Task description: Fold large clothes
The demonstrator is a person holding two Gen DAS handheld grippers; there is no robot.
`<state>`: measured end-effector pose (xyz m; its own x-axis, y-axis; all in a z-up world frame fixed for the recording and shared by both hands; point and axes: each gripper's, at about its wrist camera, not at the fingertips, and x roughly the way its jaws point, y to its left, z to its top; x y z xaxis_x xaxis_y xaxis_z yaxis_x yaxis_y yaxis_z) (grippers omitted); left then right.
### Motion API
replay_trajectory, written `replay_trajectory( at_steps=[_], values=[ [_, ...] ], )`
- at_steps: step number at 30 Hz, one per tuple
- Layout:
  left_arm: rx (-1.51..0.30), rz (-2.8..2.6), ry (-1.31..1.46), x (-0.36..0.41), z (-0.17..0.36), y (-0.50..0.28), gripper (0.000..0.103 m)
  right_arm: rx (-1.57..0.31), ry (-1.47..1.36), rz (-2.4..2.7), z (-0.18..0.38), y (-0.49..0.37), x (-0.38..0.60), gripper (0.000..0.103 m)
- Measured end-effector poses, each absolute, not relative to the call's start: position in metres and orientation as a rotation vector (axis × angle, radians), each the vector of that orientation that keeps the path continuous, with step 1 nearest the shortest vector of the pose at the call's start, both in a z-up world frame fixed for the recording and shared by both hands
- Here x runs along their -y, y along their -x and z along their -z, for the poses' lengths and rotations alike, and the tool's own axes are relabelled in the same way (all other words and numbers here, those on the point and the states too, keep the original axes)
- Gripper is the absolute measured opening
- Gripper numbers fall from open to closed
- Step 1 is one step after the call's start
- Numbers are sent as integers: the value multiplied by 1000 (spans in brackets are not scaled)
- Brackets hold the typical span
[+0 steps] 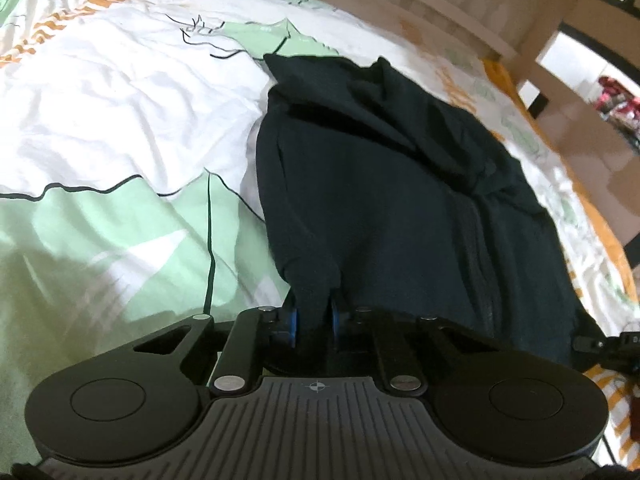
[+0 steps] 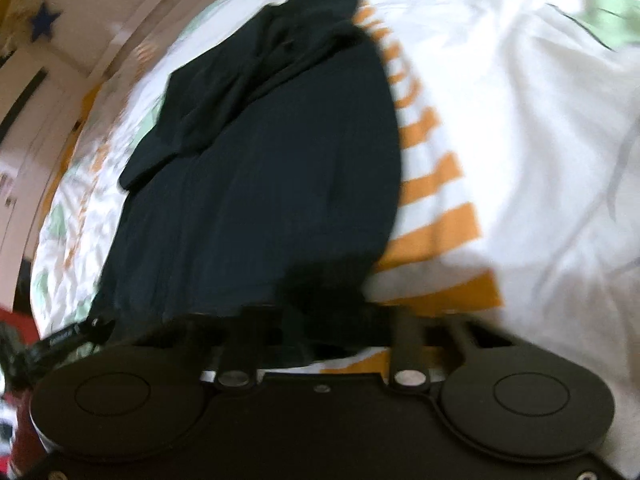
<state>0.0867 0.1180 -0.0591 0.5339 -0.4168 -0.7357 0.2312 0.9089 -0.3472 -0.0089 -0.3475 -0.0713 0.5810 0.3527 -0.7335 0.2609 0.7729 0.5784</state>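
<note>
A large dark navy garment (image 1: 392,184) lies spread on the bed, partly folded over itself, with loose folds at its far end. My left gripper (image 1: 314,320) is shut on the garment's near left corner; the cloth bunches between the blue pads (image 1: 294,322). In the right wrist view the same garment (image 2: 260,168) stretches away from me. My right gripper (image 2: 324,312) is shut on its near right corner, with dark cloth covering the fingers. The right wrist view is blurred by motion.
The bedsheet (image 1: 120,120) is white with green patches and orange stripes (image 2: 440,208). A pale wooden bed frame (image 1: 440,8) runs along the far side. The other gripper's edge (image 1: 600,344) shows at the right. A wall with a blue star (image 2: 44,22) is at left.
</note>
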Motion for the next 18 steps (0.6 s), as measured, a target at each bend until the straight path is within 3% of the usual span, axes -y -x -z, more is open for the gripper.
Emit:
replay_trajectory(
  at_steps=[5,18],
  values=[
    [-868,421,319,-127,42,-89,13,-857,-755,-102,56,16,354,17],
    [-754,481,546,-125,-17,-156,13,-579,-897,-209,4,-27,385,14]
  ],
)
